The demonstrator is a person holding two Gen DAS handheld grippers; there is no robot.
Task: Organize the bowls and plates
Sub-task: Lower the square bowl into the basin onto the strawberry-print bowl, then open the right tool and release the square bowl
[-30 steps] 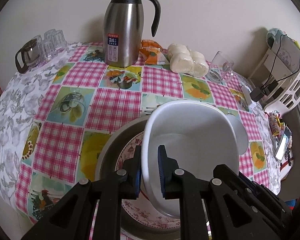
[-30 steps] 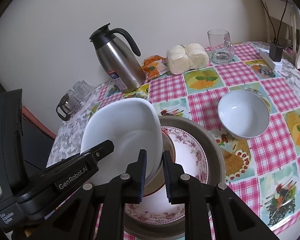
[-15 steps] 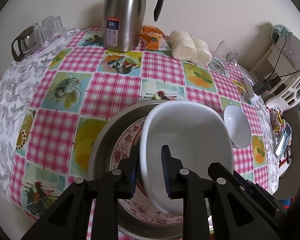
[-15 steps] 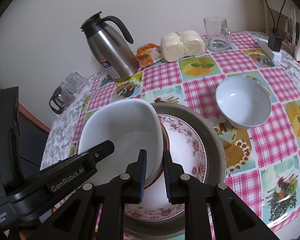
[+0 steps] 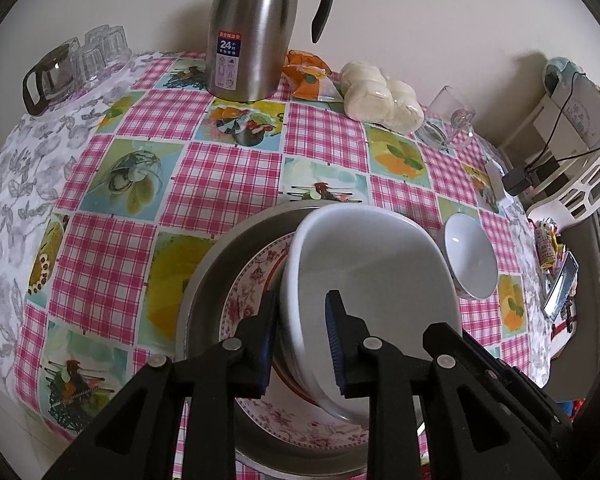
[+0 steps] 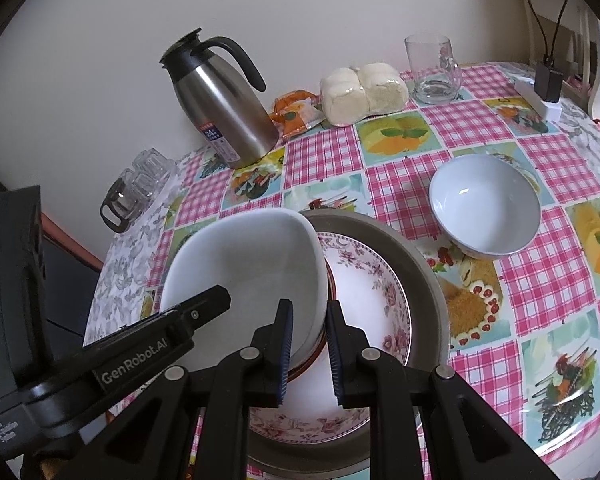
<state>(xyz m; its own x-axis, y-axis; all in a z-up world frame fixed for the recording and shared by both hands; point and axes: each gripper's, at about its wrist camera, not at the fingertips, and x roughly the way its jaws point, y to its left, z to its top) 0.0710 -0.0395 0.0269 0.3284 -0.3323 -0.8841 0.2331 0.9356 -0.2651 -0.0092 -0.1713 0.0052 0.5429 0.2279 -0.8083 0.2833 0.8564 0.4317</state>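
A white square bowl (image 5: pixel 372 272) rests tilted on a brown-rimmed dish and a floral plate (image 5: pixel 252 292), all inside a wide grey metal dish (image 5: pixel 212 264). My left gripper (image 5: pixel 303 296) straddles the bowl's near-left rim; its jaws are opening and the inner pad stands clear of the wall. In the right wrist view my right gripper (image 6: pixel 309 306) is shut on the white bowl's (image 6: pixel 244 264) right rim, above the floral plate (image 6: pixel 364 292). A round white bowl (image 6: pixel 484 212) sits alone on the cloth to the right.
At the back stand a steel thermos (image 5: pixel 252 28), an orange packet (image 5: pixel 308 76), wrapped buns (image 5: pixel 380 96) and a glass mug (image 5: pixel 448 120). Upturned glasses (image 5: pixel 80 64) sit back left. A white rack (image 5: pixel 572 152) stands beyond the table's right edge.
The white bowl has sunk onto the plates in the grey dish. My left jaws have spread apart off its rim. The right gripper still clamps the opposite rim.
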